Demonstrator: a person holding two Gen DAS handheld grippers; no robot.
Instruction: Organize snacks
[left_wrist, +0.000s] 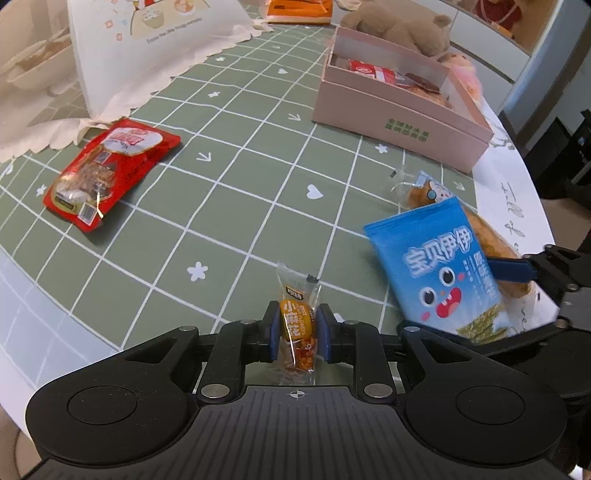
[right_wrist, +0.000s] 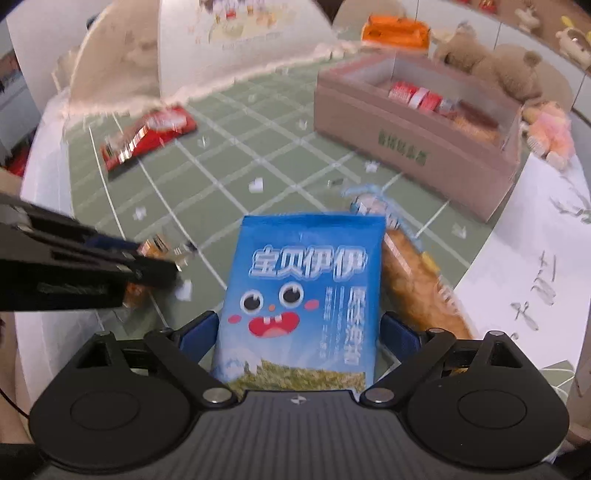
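Red snack packet (left_wrist: 107, 173): lies flat on the green checked tablecloth (left_wrist: 236, 155), toward the table's left side, just in front of a white scalloped cloth (left_wrist: 122, 74).

Small orange twist-snack packet (left_wrist: 297, 325): pinched across its middle by the left gripper (left_wrist: 297, 330), whose blue pads are pressed against both sides of the wrapper; near edge of the table, centre.

Blue seaweed packet (right_wrist: 301, 299): cartoon face printed on front, standing between the fingers of the right gripper (right_wrist: 300, 332). The jaws are spread wide, with a blue pad at each side of the packet; the blurred right wrist view does not settle whether the pads touch it.

Clear-wrapped bread packet (left_wrist: 428, 192): lies on the tablecloth partly under and behind the blue packet, toward the table's right edge.

Pink cardboard box (left_wrist: 399, 122): open-topped, at the far right of the tablecloth, holding red-wrapped snacks (left_wrist: 373, 72).

Brown plush toy (left_wrist: 402, 26): sits behind the box at the table's far edge.
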